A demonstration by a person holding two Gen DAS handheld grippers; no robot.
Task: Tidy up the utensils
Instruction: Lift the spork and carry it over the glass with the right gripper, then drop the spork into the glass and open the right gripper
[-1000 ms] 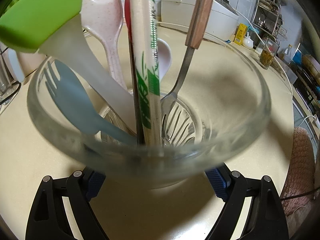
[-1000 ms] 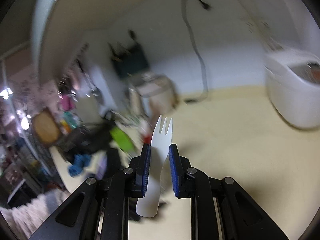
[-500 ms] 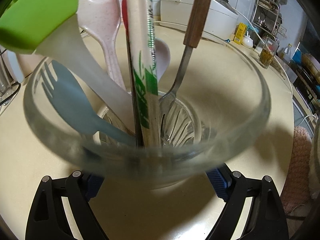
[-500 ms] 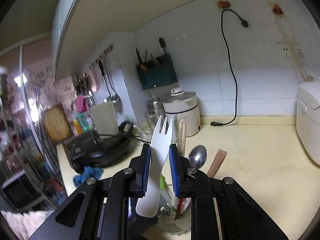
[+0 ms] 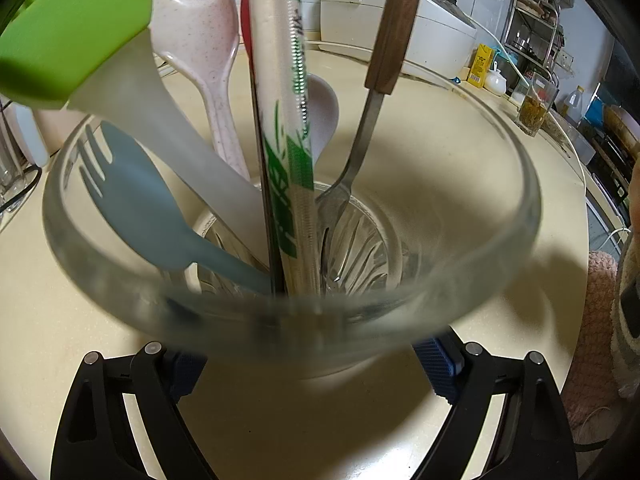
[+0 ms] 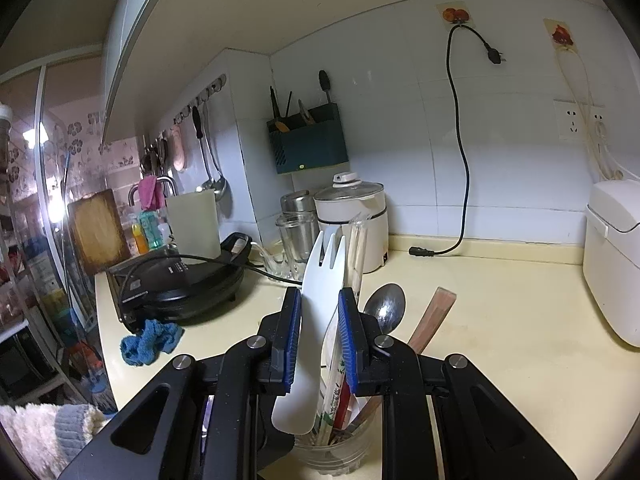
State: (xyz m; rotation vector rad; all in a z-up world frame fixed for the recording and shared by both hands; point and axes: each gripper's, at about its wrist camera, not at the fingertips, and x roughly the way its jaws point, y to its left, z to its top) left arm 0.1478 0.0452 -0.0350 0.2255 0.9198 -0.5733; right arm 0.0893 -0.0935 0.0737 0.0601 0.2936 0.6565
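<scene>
While left fingers (image 5: 308, 364) gape around glass cup (image 5: 500, 216), right fingers (image 6: 319, 340) clamp white spork (image 6: 320, 292).

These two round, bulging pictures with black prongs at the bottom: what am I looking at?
No robot here: a person holds a two-finger gripper in each hand, each with a wide-angle camera looking along its fingers. In the left view, the left gripper sits wide around a glass cup on the cream counter; the cup holds a blue spork, wrapped chopsticks and a wooden-handled fork. In the right view, the right gripper pinches a white spork just above that cup.
</scene>
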